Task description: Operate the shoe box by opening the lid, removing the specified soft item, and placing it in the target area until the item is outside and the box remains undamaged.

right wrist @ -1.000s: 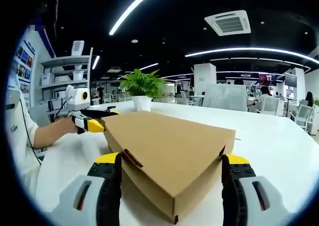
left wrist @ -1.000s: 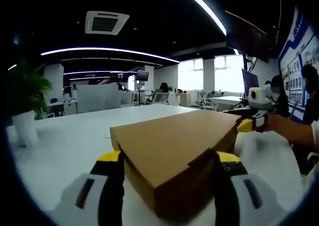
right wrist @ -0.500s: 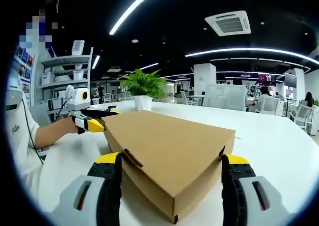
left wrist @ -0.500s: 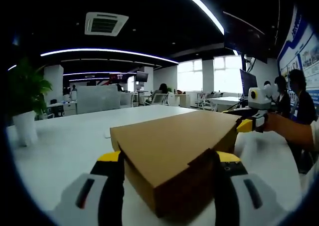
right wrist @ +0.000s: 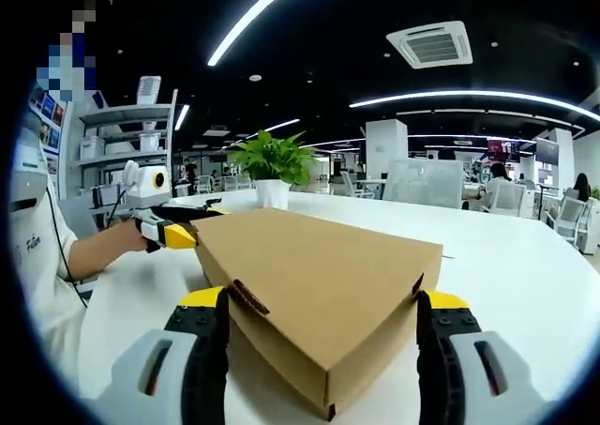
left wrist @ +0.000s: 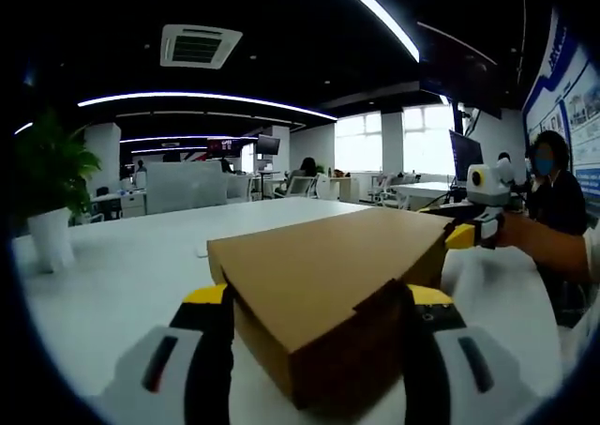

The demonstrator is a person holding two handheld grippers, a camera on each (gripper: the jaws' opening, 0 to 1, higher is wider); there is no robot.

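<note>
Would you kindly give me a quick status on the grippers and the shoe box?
Left gripper and right gripper straddle opposite corners of the shoe box, jaws open. Lid down, box on white table. Nothing blocking.

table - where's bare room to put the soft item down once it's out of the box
Bare white table lies beyond the shoe box toward the chairs, and between the box and the potted plant. It is crowded at the box's two ends, where the left gripper and right gripper sit.

dark-ceilinged office with light strips (left wrist: 202, 97), bright windows (left wrist: 398, 142)
</note>
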